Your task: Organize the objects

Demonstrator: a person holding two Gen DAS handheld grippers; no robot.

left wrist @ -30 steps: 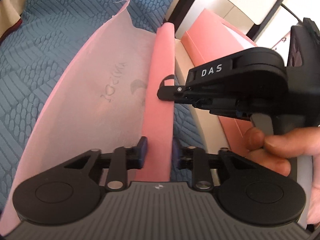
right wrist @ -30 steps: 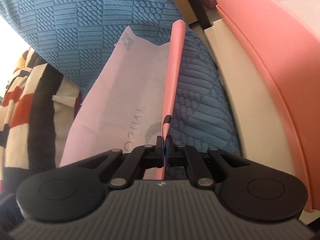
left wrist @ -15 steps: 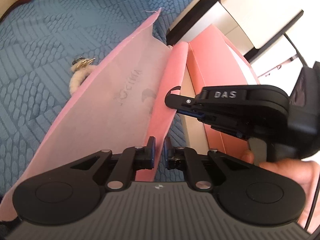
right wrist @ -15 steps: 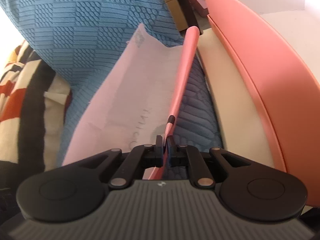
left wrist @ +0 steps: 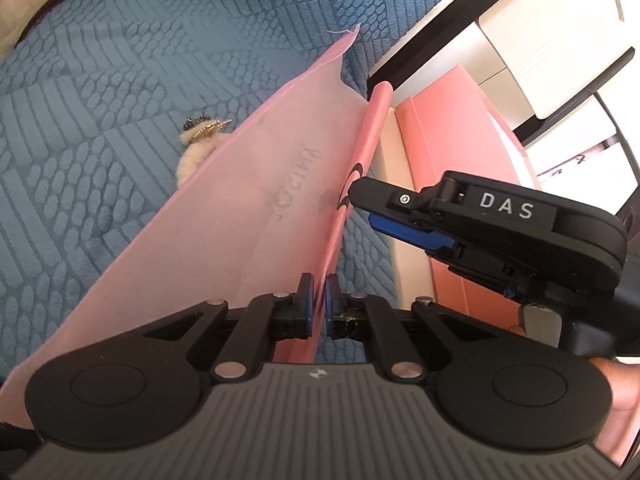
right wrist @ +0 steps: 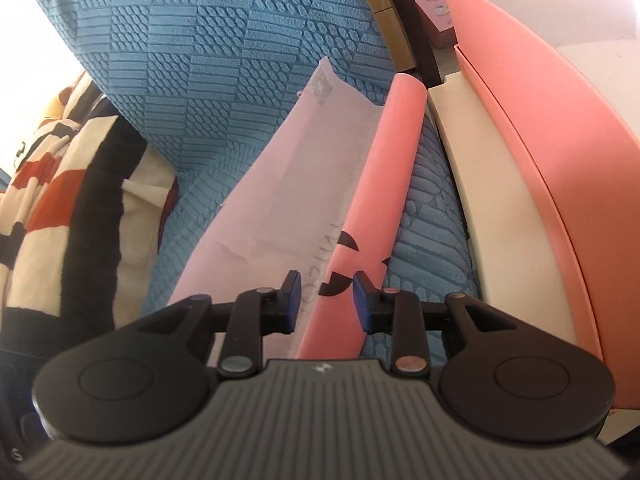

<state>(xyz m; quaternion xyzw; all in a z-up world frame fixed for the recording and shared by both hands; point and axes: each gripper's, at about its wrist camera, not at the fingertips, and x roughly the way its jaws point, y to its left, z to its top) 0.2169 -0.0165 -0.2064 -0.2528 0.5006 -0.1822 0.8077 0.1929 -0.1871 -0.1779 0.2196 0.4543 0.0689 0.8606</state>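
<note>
A pink fabric pouch (left wrist: 256,216) with faint lettering lies open over the blue quilted bedspread (left wrist: 100,80). Its front flap (left wrist: 356,160) stands on edge. My left gripper (left wrist: 319,304) is shut on the near end of that flap. My right gripper (right wrist: 327,304) is open, its fingers on either side of the flap (right wrist: 384,184) without holding it; it also shows in the left wrist view (left wrist: 360,196), just right of the flap. A small furry charm with a gold clasp (left wrist: 198,142) lies on the bedspread, partly hidden behind the pouch.
A pink box (right wrist: 560,140) with a cream inner wall (right wrist: 480,184) stands close on the right. White furniture with dark edges (left wrist: 520,40) stands beyond it. A striped red, black and cream cloth (right wrist: 52,200) lies at the left.
My left gripper has closed on the pouch's flap. My right gripper has opened and let go of the flap, which has turned to show its face.
</note>
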